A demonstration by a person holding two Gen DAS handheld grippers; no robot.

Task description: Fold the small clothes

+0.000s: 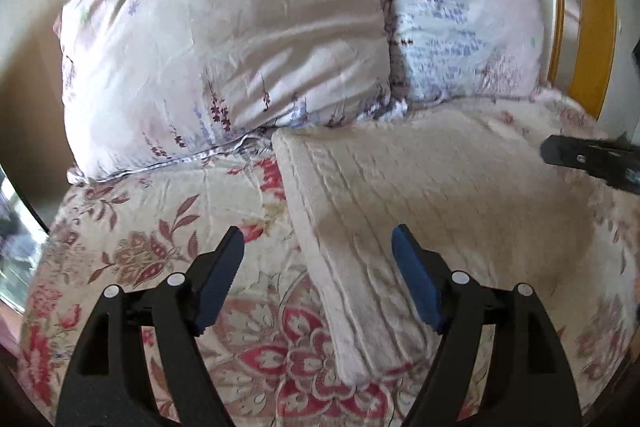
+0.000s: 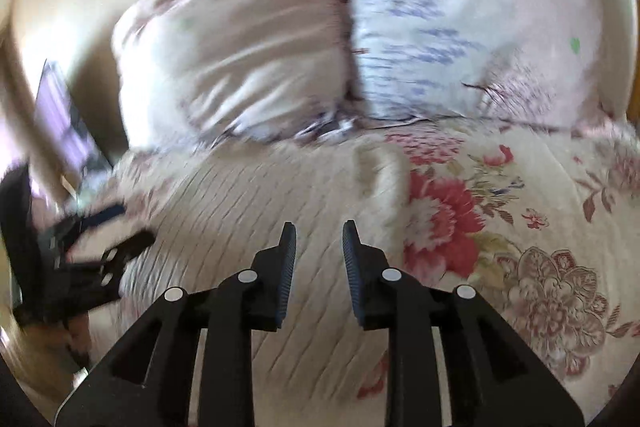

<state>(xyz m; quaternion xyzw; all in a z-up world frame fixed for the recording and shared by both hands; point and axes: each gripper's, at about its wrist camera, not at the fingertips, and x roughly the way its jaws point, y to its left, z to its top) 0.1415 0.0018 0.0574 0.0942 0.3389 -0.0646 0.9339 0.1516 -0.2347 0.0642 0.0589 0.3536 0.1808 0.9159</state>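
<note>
A cream ribbed garment [image 1: 420, 203] lies folded flat on the floral bedspread [image 1: 160, 227]; it also shows in the right wrist view [image 2: 248, 203]. My left gripper [image 1: 318, 247] is open and empty, its jaws astride the garment's left folded edge, a little above it. My right gripper [image 2: 319, 243] is open with a narrower gap, empty, hovering over the garment's middle. The right gripper shows at the right edge of the left wrist view [image 1: 592, 159]. The left gripper shows blurred at the left of the right wrist view [image 2: 100, 235].
Two floral pillows [image 1: 224, 59] [image 1: 460, 27] lie against the head of the bed, just beyond the garment. A yellow wooden headboard [image 1: 588, 7] stands at the back right. The bed's left edge and a wall [image 1: 28, 87] are on the left.
</note>
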